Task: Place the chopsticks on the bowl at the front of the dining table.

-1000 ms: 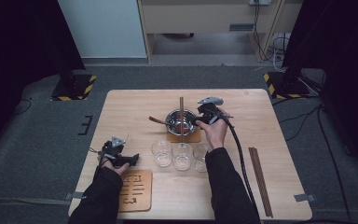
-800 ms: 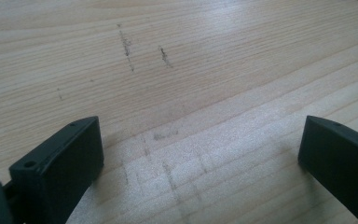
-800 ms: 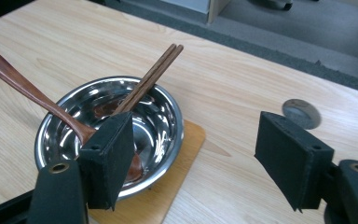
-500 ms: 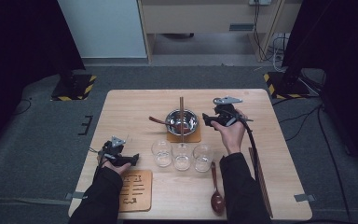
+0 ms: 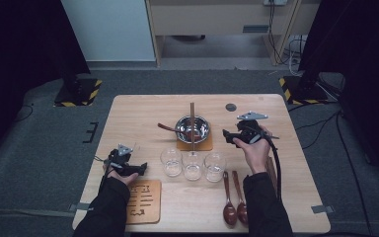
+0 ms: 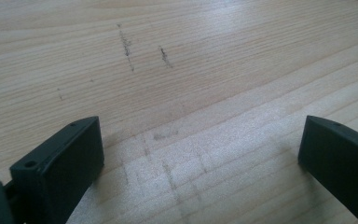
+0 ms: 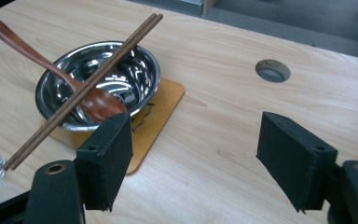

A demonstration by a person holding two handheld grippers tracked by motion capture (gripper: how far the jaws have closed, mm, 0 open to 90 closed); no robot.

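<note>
Bowl (image 5: 192, 129) set: spoon (image 5: 170, 129) in, chopsticks (image 5: 193, 123) across, just ahead-left of right gripper (image 5: 228, 137). Both grippers' jaws apart, empty; left gripper (image 5: 137, 169) idle. Two spoons (image 5: 235, 200) left unplaced.

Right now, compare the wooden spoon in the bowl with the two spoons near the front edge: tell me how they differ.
The spoon in the bowl rests propped, its head inside the steel bowl and its handle jutting over the rim; the two front spoons lie flat on the table. It lies under the chopsticks laid across the bowl; nothing crosses the front pair. It sits alone; they lie side by side. All are dark brown wood.
</note>
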